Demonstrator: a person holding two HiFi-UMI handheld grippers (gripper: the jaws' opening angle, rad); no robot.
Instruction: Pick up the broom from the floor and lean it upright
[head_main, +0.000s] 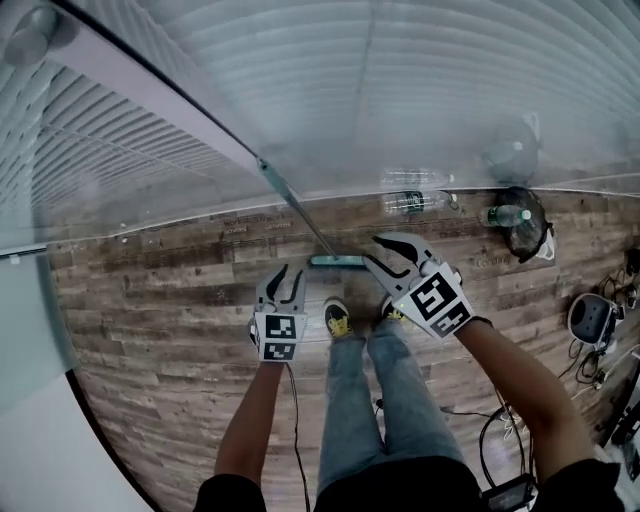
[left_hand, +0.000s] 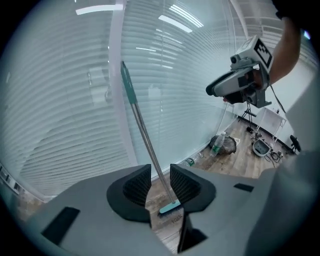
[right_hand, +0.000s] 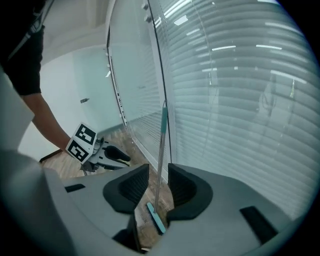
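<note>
The broom stands upright on the wooden floor, its teal head (head_main: 335, 261) down and its metal handle (head_main: 290, 205) leaning against the glass wall with blinds. My left gripper (head_main: 280, 288) hangs open just left of the head, clear of it. My right gripper (head_main: 395, 258) is open too, just right of the head. In the left gripper view the handle (left_hand: 145, 137) and head (left_hand: 170, 206) show beyond the open jaws, untouched by the pads, with the right gripper (left_hand: 235, 86) at upper right. In the right gripper view the broom (right_hand: 160, 160) stands beyond the parted jaws, and the left gripper (right_hand: 107, 155) is at the left.
Two plastic bottles (head_main: 415, 200) lie by the foot of the glass wall. A dark bag (head_main: 525, 225) with a green bottle sits at the right. A white device (head_main: 593, 318) and cables lie at the far right. The person's shoes (head_main: 338, 320) stand just behind the broom head.
</note>
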